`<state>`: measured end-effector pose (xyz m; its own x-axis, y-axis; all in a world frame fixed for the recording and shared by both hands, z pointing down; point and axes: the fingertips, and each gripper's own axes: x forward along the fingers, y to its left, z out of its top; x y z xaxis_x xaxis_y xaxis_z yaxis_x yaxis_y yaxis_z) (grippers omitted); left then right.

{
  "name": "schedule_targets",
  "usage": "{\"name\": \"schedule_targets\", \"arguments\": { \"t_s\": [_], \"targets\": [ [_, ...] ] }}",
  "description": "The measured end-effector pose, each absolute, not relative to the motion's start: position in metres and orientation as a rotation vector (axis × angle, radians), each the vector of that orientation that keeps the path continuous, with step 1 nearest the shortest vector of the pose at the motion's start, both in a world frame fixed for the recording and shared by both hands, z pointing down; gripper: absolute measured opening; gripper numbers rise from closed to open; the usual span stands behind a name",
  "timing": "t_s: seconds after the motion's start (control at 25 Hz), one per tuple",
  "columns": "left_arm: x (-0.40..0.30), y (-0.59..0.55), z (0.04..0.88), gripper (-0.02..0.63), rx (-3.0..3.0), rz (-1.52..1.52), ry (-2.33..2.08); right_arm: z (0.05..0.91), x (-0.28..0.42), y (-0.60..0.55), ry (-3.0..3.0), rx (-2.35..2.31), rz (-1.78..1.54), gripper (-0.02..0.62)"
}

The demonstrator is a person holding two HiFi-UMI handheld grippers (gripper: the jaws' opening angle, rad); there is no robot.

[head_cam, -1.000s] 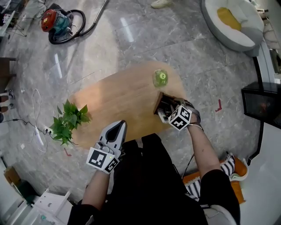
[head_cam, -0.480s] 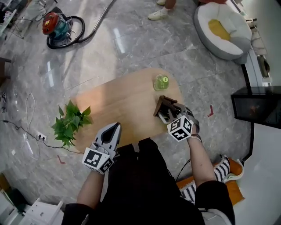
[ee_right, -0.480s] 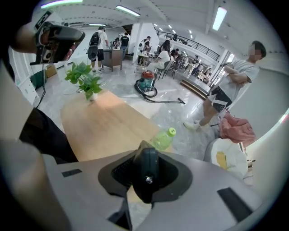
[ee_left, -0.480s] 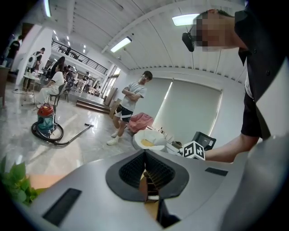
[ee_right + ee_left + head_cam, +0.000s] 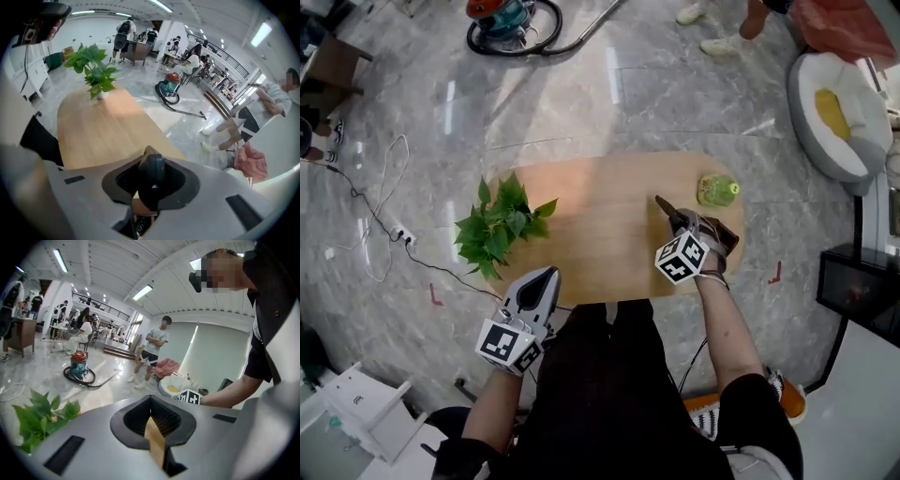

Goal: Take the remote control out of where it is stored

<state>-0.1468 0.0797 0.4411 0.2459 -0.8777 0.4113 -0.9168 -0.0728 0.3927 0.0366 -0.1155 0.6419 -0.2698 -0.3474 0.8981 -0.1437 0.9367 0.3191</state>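
As our right gripper has risen, clamped on the remote, we judge it nearly free of the holder; left gripper hangs narrow, empty.

Plant on table's left end, cup & holder at right; vacuum on floor beyond.

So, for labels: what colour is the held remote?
Black remote; clearest in the right gripper view.

Plastic remote, matt wooden table, glossy stone floor.
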Motion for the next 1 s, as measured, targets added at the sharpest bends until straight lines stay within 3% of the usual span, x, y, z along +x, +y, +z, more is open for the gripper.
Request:
{"name": "schedule_targets", "arguments": {
  "t_s": [0.2, 0.48, 0.8, 1.0],
  "targets": [
    [-0.175, 0.099, 0.476, 0.006, 1.777, 0.058, -1.732, 0.677, -0.005, -0.130, -1.889, 0.317, -0.217, 0.089],
    [-0.162, 0.091, 0.510, 0.006, 1.623, -0.067, -1.780, 0.699, -0.082, -0.127, -2.025, 0.153, -0.397, 0.089],
    [-0.165, 0.116, 0.537, 0.006, 1.483, -0.087, -1.819, 0.718, -0.154, -0.096, -2.276, 0.132, -0.209, 0.089],
    [-0.167, 0.128, 0.557, 0.006, 1.450, -0.073, -1.810, 0.741, -0.160, -0.078, -2.324, 0.072, -0.161, 0.089]
  ]
}}
